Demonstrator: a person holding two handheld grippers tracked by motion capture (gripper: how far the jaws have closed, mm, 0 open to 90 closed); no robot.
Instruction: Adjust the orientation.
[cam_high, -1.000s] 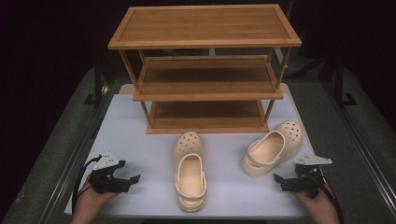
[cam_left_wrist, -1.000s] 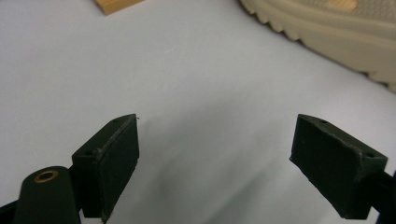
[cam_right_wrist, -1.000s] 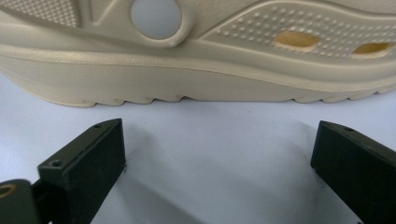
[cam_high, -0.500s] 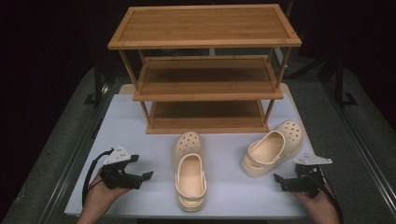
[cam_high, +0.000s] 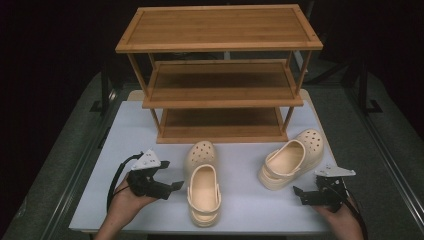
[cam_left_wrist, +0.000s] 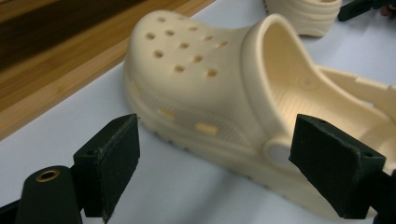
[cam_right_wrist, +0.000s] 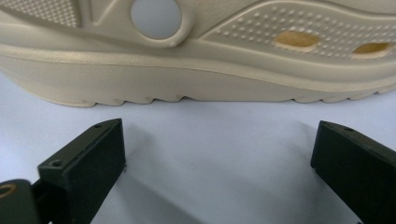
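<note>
Two cream clogs are being approached near the wooden rack (cam_high: 220, 75): the left gripper (cam_high: 170, 187), jaws spread and empty, is being aimed at the left clog (cam_high: 202, 192), while the right gripper (cam_high: 300, 194), likewise unclenched, is being held just short of the right clog (cam_high: 290, 162).

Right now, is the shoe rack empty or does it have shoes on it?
Empty. All three shelves of the rack are bare wood. Both shoes sit on the table in front: one near the left gripper, the other farther right.
</note>
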